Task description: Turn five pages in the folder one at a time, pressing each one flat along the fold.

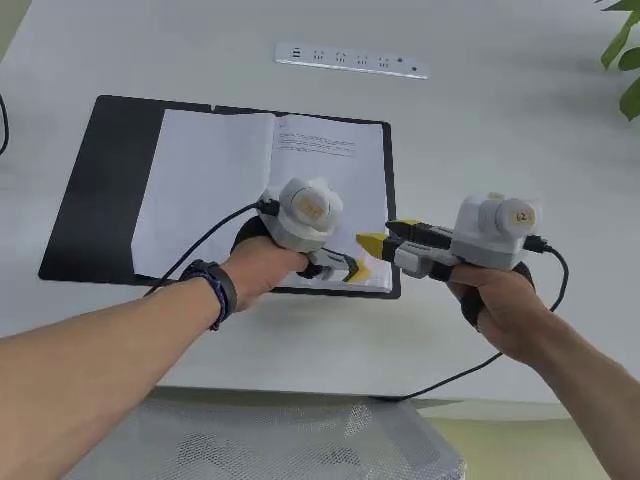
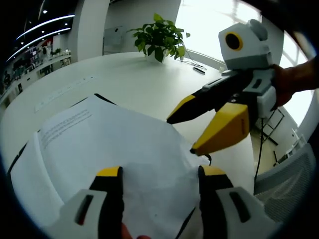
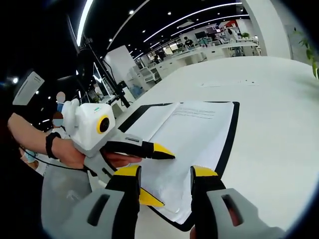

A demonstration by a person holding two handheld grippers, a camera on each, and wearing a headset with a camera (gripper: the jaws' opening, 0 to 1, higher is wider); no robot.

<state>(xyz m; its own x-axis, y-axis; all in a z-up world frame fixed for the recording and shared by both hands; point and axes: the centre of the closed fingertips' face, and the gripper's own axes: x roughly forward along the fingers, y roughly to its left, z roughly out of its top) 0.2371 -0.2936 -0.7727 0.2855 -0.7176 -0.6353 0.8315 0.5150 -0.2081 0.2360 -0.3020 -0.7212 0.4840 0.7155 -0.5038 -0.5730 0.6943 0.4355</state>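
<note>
The black folder lies open on the white table with white pages spread flat; the right page carries a few lines of print at its top. My left gripper is at the right page's lower right corner, jaws open, the page lying between and beyond them. My right gripper hovers just right of that corner, open and holding nothing, pointing left at the folder. In the left gripper view the right gripper comes in from the right. The left gripper enters the right gripper view from the left.
A white power strip lies on the table beyond the folder. A potted plant stands at the table's far right. A cable trails from the right gripper over the table's near edge, above a mesh chair.
</note>
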